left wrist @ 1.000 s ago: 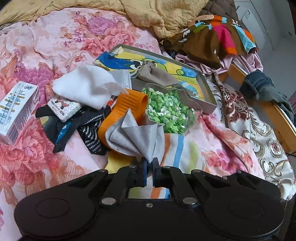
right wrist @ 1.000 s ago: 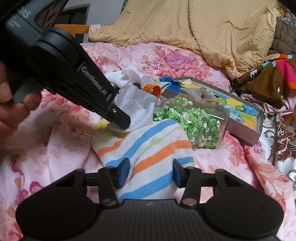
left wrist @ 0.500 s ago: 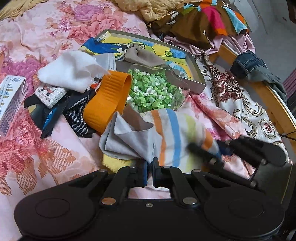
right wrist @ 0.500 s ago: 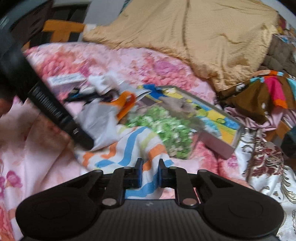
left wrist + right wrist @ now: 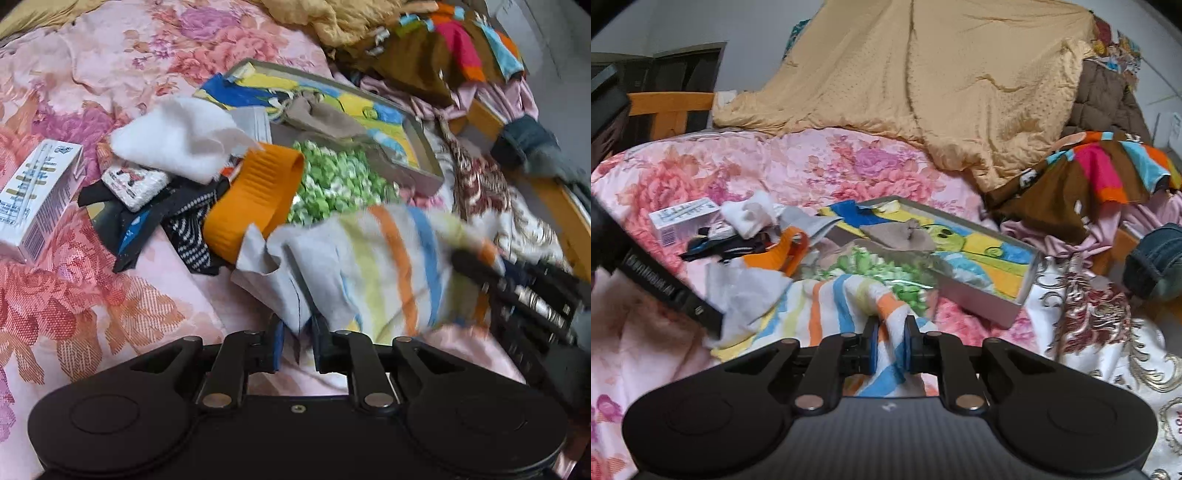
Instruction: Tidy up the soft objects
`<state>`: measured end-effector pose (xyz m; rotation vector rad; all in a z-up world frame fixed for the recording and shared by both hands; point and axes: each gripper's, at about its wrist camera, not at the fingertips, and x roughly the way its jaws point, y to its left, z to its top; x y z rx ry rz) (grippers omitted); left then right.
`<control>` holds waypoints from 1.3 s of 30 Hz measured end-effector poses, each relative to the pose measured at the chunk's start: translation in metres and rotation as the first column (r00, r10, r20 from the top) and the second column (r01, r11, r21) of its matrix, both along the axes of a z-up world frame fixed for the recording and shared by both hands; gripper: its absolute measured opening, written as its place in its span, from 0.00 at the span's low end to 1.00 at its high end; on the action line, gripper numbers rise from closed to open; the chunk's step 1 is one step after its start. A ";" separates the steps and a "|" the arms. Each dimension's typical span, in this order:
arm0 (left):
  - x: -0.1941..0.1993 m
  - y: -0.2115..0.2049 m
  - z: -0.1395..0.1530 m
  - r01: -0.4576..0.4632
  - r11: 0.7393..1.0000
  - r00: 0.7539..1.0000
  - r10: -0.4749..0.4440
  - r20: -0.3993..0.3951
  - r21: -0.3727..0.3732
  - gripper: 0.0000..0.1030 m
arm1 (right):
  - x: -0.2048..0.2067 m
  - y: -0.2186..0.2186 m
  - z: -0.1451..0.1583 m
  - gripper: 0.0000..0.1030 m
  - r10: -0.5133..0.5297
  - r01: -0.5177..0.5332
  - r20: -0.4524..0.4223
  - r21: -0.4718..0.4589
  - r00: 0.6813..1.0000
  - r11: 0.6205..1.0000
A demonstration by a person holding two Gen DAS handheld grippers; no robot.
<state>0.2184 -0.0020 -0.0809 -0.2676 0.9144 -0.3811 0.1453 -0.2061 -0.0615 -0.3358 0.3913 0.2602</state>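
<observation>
A striped towel (image 5: 827, 306) with orange, blue and yellow bands lies on the pink floral bedspread (image 5: 746, 170). My right gripper (image 5: 889, 349) is shut on a fold of it and lifts that end. The towel also shows in the left wrist view (image 5: 384, 269). My left gripper (image 5: 297, 347) is shut on a corner of a grey cloth (image 5: 273, 277) that lies against the towel's left edge. The right gripper's fingers (image 5: 517, 291) show at the towel's right end. The left gripper's arm (image 5: 665, 291) crosses the right wrist view at left.
A bag of green pieces (image 5: 332, 177), an orange band (image 5: 255, 199), a white cloth (image 5: 177, 140), dark socks (image 5: 184, 221) and a white carton (image 5: 33, 199) lie behind. An open picture tray (image 5: 960, 258) holds a beige cloth (image 5: 901, 236). Piled clothes (image 5: 1089, 177) lie at right.
My right gripper has shut on the striped towel and pulled its end up and to the right. My left gripper has kept hold of the grey cloth and drawn back a little.
</observation>
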 end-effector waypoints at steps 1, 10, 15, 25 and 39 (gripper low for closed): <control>0.000 0.001 0.000 -0.006 1.000 1.000 0.006 0.004 -0.007 0.24 | -0.001 0.001 0.000 0.14 0.014 -0.014 -0.004 0.016 1.000 1.000; 0.008 0.003 -0.003 -0.036 0.997 0.999 0.037 0.012 -0.065 0.32 | -0.005 0.010 0.002 0.14 0.053 -0.053 0.001 0.010 0.999 0.999; 0.009 0.003 -0.002 -0.027 0.997 0.999 0.030 0.035 -0.072 0.10 | -0.010 0.012 0.007 0.14 0.056 -0.055 0.052 -0.019 0.997 0.998; -0.004 0.006 0.022 -0.009 0.987 0.982 0.039 0.185 -0.158 0.03 | -0.020 0.010 0.032 0.14 0.048 -0.042 0.173 -0.037 0.984 0.998; -0.008 0.011 0.038 0.011 0.965 0.974 0.049 0.219 -0.261 0.03 | -0.012 -0.014 0.058 0.14 -0.035 0.036 0.217 0.002 0.976 0.999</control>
